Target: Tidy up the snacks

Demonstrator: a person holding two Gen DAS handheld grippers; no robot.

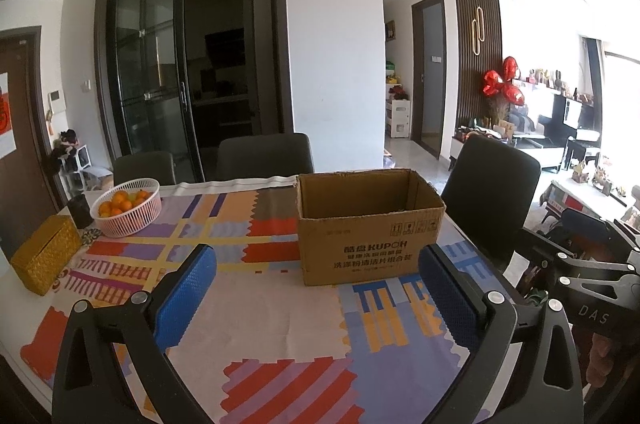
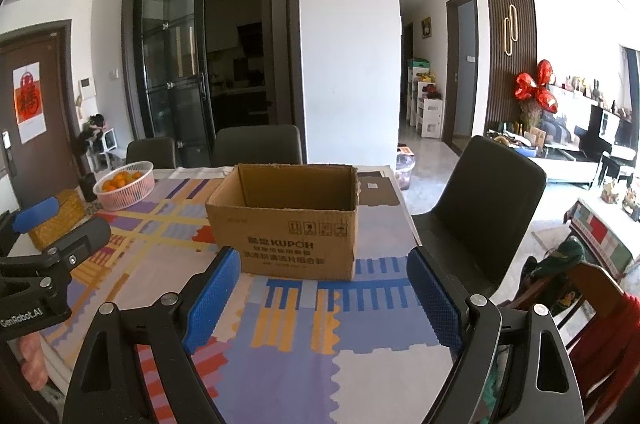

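Note:
An open brown cardboard box (image 1: 366, 228) printed KUPOH stands on the patterned tablecloth; its inside looks empty from here. It also shows in the right wrist view (image 2: 286, 220). My left gripper (image 1: 318, 278) is open and empty, held above the table just in front of the box. My right gripper (image 2: 324, 282) is open and empty, also just in front of the box. The right gripper's body (image 1: 588, 288) shows at the right of the left view; the left gripper's body (image 2: 44, 264) shows at the left of the right view. No snacks are in view.
A pink basket of oranges (image 1: 127, 205) and a gold woven box (image 1: 44, 258) sit at the table's far left, beside a small dark cup (image 1: 80, 209). Dark chairs (image 1: 264, 155) stand behind the table and one (image 2: 486, 199) at its right side.

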